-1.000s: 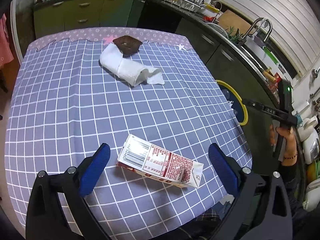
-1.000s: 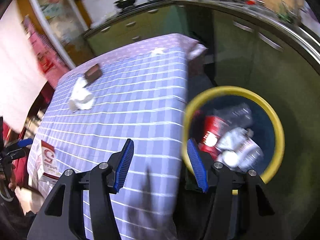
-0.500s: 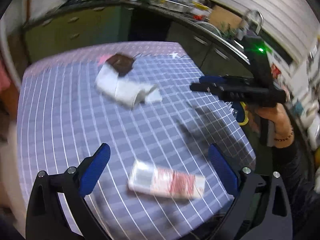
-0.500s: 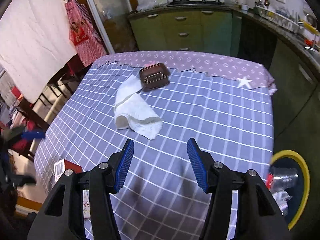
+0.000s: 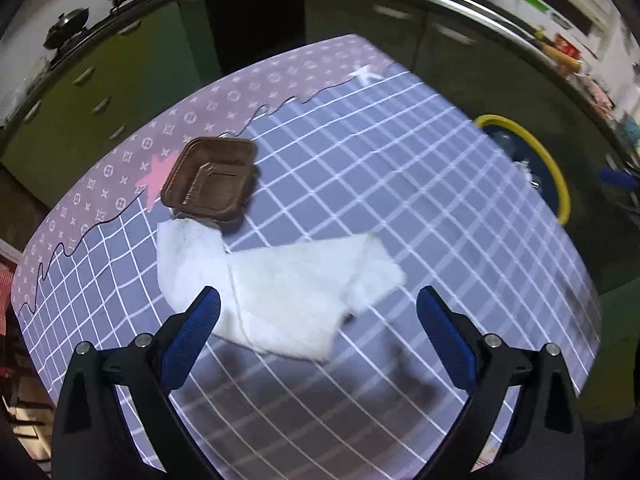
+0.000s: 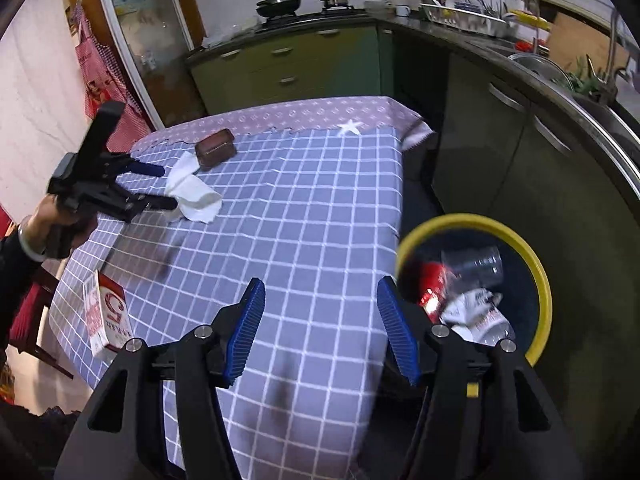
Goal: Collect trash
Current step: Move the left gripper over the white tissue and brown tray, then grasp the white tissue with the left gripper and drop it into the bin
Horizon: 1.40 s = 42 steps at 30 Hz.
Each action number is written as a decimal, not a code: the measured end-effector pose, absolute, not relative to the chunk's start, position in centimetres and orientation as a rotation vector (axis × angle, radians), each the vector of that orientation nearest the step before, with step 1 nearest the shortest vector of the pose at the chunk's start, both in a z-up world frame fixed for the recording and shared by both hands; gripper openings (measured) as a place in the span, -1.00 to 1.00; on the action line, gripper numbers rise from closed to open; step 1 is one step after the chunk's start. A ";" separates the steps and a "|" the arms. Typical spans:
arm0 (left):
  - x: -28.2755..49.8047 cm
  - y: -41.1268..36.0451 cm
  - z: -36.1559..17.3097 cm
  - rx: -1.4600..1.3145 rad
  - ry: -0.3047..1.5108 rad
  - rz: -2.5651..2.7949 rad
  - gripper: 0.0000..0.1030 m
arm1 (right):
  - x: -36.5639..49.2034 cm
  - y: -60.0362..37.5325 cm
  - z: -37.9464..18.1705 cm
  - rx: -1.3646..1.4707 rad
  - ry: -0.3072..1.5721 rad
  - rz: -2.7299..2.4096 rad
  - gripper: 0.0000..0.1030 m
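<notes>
A crumpled white paper towel (image 5: 280, 280) lies on the checked tablecloth (image 5: 440, 208), right in front of my open, empty left gripper (image 5: 316, 332). A brown plastic tray (image 5: 212, 180) sits just beyond the towel. In the right wrist view the towel (image 6: 194, 192), the brown tray (image 6: 214, 148) and the left gripper (image 6: 160, 188) hovering beside the towel show at the far left. A red-and-white carton (image 6: 106, 312) lies near the table's left front edge. My right gripper (image 6: 320, 328) is open and empty over the table's near right edge.
A yellow-rimmed bin (image 6: 536, 264) with a clear cup, a red can and wrappers stands on the floor right of the table; it also shows in the left wrist view (image 5: 556, 168). Green cabinets (image 6: 300, 64) line the back and right. The tablecloth (image 6: 304, 208) hangs over the table edges.
My left gripper has moved forward from above the carton to the paper towel. My right gripper has swung from the bin over the table and back toward its right edge.
</notes>
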State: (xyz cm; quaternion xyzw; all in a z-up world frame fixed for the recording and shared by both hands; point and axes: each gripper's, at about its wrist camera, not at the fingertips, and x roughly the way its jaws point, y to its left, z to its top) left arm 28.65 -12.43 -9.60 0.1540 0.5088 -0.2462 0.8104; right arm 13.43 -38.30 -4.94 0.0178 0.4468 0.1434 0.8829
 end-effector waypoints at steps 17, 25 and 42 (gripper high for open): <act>29.7 -11.1 -12.4 0.258 1.188 -0.468 -0.25 | 12.2 -38.3 -5.7 0.080 0.931 0.341 0.16; 28.5 -10.9 -10.5 0.237 1.151 -0.493 -0.88 | 11.6 -38.7 -5.0 0.095 0.907 0.344 0.16; 21.9 -28.5 2.2 0.327 0.984 -0.929 -0.88 | 3.6 -49.6 -5.9 0.276 0.841 0.129 0.16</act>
